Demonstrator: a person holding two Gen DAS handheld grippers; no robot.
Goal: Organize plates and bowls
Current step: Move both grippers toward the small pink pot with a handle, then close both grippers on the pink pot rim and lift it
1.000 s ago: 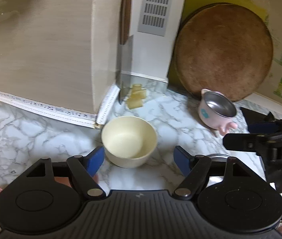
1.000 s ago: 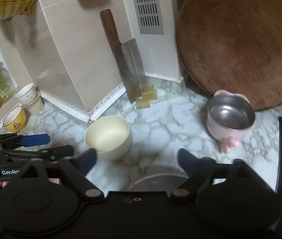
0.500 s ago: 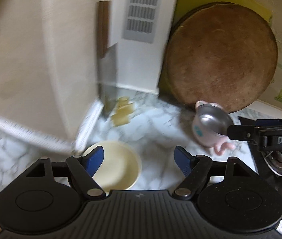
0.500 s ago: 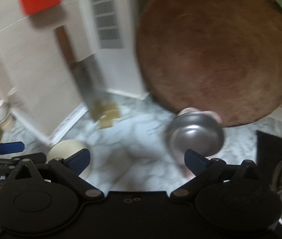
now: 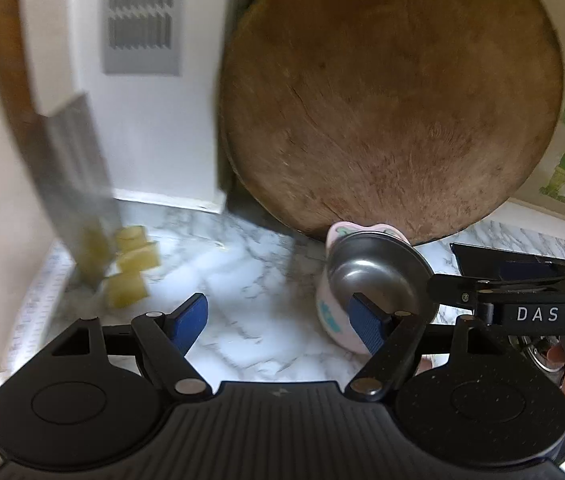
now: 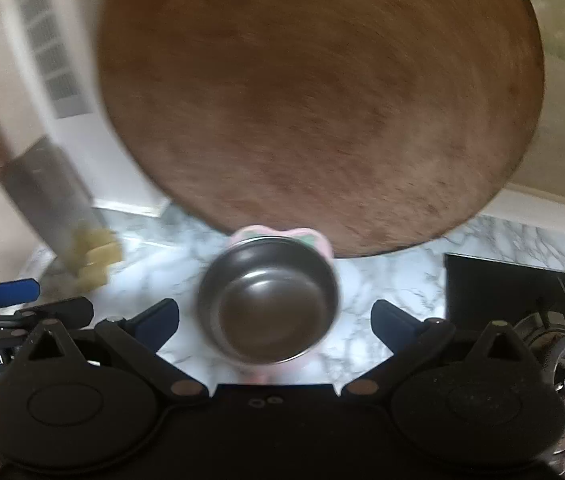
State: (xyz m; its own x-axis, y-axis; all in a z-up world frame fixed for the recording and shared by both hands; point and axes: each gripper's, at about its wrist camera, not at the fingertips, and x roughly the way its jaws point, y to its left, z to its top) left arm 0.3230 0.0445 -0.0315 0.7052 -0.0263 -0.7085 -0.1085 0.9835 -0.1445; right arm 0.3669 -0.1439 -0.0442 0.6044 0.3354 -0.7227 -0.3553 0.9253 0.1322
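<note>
A pink bowl with a steel lining (image 6: pixel 268 312) stands on the marble counter in front of the round wooden board. My right gripper (image 6: pixel 274 320) is open, its two fingers on either side of the bowl, apart from it. In the left wrist view the same bowl (image 5: pixel 374 284) sits at the right, behind my right fingertip (image 5: pixel 366 322). My left gripper (image 5: pixel 278 320) is open and empty over bare marble. The cream bowl is out of view.
A round wooden cutting board (image 5: pixel 394 100) leans on the back wall. A cleaver (image 5: pixel 70 184) leans at the left over yellow sponge pieces (image 5: pixel 130 268). A black stove with a burner (image 6: pixel 562 364) is at the right.
Both grippers have moved right and forward. The cream bowl has dropped out of view. The pink steel bowl now lies between my right gripper's fingers.
</note>
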